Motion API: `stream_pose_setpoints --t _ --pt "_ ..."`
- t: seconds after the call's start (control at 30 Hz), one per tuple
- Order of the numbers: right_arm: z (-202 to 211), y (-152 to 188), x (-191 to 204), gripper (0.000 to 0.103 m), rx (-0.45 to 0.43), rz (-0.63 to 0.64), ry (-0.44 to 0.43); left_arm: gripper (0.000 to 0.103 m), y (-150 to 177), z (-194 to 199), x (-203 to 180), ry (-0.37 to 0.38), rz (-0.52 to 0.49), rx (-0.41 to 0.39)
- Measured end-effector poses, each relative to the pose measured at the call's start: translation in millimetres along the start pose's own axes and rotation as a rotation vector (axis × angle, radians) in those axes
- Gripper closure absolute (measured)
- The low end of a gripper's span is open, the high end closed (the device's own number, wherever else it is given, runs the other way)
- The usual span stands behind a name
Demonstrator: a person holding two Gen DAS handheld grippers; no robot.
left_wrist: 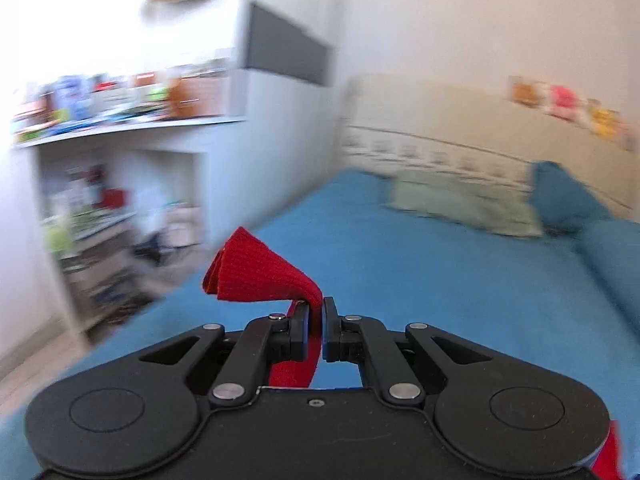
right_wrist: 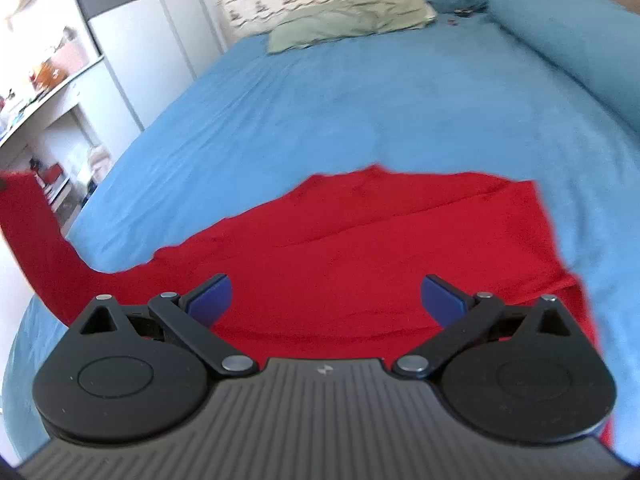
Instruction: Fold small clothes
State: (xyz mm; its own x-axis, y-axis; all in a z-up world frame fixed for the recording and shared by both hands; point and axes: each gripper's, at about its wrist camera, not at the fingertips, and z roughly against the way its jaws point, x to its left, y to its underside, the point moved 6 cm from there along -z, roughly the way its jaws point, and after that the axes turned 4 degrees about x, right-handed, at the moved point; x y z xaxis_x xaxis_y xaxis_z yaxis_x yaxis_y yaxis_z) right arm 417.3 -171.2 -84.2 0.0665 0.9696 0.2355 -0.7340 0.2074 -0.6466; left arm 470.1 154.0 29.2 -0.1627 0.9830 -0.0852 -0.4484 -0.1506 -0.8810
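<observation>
A red knit garment (right_wrist: 360, 240) lies spread on the blue bed (right_wrist: 320, 112). One sleeve (right_wrist: 36, 240) rises off the bed at the far left of the right wrist view. My left gripper (left_wrist: 318, 312) is shut on the red sleeve end (left_wrist: 260, 272) and holds it above the bed; the ribbed cuff flares out to the left past the fingers. My right gripper (right_wrist: 326, 300) is open and empty, just above the garment's near part, with its blue pads (right_wrist: 210, 298) spread wide.
Pillows (right_wrist: 348, 20) and a blue bolster (right_wrist: 568, 40) lie at the head of the bed against a cream headboard (left_wrist: 460, 128). White shelves (left_wrist: 120, 208) with clutter stand left of the bed. The bed's left edge (right_wrist: 104, 184) drops off near the shelves.
</observation>
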Motion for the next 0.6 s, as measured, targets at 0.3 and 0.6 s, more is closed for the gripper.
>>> stream_pose_setpoints --t 0.3,0.6 --pt "25 -10 -132 0.000 -0.001 -0.046 0.052 0.097 101 -42 -226 0.289 -0.198 0.223" --pt "8 22 -212 0.000 0.052 -0.072 0.120 0.093 218 -85 -302 0.338 -0.362 0.414"
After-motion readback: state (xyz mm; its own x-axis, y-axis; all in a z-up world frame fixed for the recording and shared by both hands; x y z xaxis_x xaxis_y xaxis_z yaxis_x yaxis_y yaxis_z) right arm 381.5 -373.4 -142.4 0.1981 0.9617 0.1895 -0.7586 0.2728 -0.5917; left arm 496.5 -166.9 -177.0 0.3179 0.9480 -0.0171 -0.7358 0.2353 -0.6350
